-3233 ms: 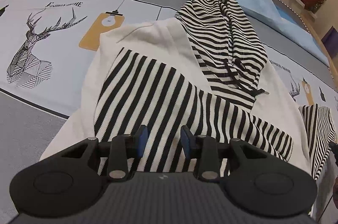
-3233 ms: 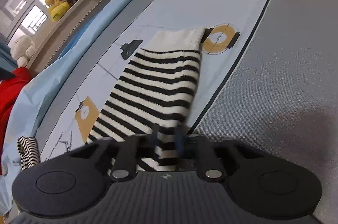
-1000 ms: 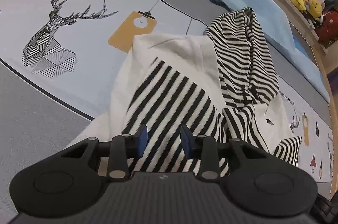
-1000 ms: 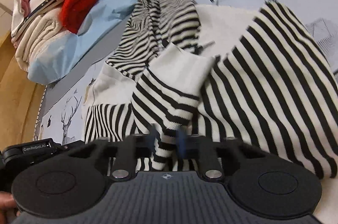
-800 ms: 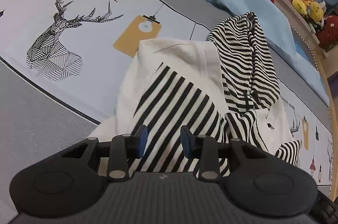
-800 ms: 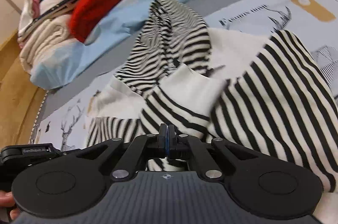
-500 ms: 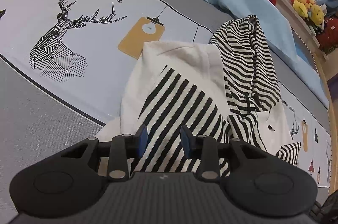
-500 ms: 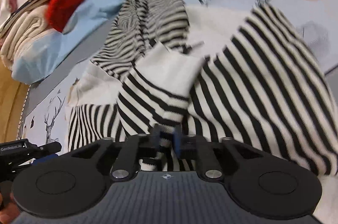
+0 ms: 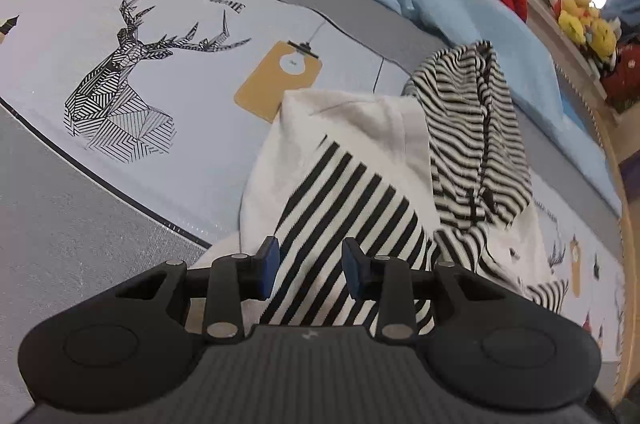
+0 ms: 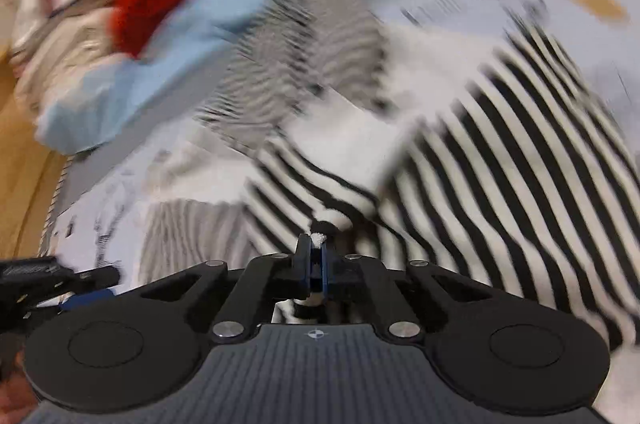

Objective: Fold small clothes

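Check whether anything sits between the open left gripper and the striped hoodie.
Nothing visible does. The left gripper hangs open right over the hoodie, with only striped fabric showing in the gap. The right gripper is already shut on its sleeve.

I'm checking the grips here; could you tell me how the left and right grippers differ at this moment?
The left gripper has its jaws apart over the striped hoodie, with nothing pinched; the right gripper is shut on a fold of hoodie fabric. The left wrist view is sharp, the right wrist view blurred. Both are black with blue pads and point down at the same hoodie.
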The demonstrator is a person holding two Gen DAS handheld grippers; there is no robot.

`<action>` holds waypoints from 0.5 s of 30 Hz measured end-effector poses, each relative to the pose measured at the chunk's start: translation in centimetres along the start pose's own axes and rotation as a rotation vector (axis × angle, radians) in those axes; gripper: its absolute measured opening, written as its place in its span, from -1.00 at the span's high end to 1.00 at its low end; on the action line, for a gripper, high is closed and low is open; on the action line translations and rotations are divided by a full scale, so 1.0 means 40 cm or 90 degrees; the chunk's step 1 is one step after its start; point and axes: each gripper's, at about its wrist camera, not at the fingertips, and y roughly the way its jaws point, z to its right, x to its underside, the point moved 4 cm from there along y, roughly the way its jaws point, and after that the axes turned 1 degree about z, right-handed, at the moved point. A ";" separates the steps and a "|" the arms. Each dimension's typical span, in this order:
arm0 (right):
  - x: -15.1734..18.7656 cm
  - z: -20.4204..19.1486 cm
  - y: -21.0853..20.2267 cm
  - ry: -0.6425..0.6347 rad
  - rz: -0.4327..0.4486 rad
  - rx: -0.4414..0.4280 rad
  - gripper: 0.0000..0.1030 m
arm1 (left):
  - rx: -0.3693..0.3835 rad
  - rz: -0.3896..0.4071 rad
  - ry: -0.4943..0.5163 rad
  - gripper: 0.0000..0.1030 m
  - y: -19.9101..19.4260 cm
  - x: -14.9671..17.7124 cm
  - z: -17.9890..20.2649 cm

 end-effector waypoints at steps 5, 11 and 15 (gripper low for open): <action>0.048 -0.215 -0.087 -0.332 0.011 -0.210 0.83 | 0.038 0.014 -0.054 0.26 -0.020 -0.024 -0.027; 0.091 -0.177 -0.054 -0.344 -0.089 -0.168 0.58 | 0.075 -0.013 -0.097 0.26 -0.006 -0.022 -0.033; 0.086 -0.166 -0.076 -0.347 -0.075 -0.154 0.53 | 0.082 -0.022 -0.074 0.26 0.001 -0.006 0.000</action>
